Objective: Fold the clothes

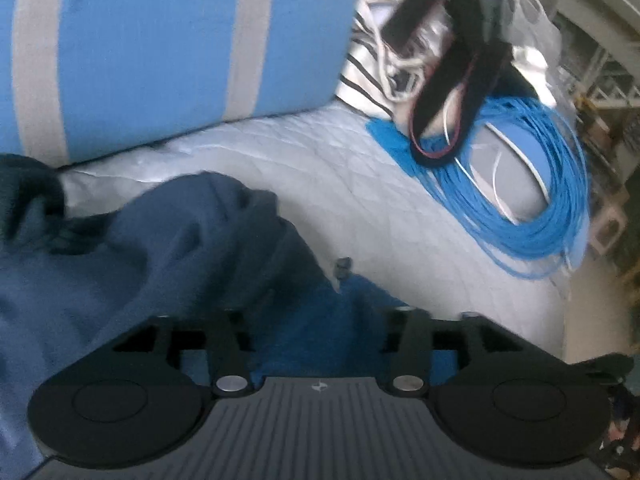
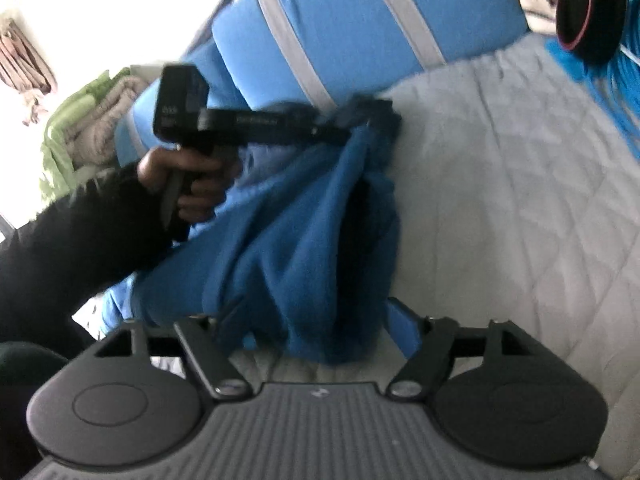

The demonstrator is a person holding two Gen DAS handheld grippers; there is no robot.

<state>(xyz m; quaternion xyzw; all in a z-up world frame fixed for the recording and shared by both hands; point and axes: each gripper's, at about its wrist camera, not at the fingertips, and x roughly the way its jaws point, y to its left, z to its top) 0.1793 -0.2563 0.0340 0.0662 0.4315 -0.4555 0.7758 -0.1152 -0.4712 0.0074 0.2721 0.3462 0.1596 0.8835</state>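
A blue garment (image 2: pixel 296 240) hangs bunched above the quilted bed cover (image 2: pixel 500 184). In the right wrist view a hand (image 2: pixel 188 180) in a black sleeve holds my left gripper (image 2: pixel 360 124), which is shut on the garment's top edge. In the left wrist view the same garment (image 1: pixel 168 240) drapes over the fingers and hides them, except for a dark tip at the left gripper (image 1: pixel 342 269). My right gripper (image 2: pixel 316 320) stands open low beside the cloth. Its linkage is spread and the garment's lower folds hang between its fingers, hiding most of them.
A big blue pillow with grey stripes (image 1: pixel 152 48) lies behind the garment. A coil of blue cable (image 1: pixel 520 184), a black strap (image 1: pixel 452 92) and striped cloth (image 1: pixel 368 80) crowd the far right of the bed. Folded green and beige towels (image 2: pixel 88 120) sit at the left.
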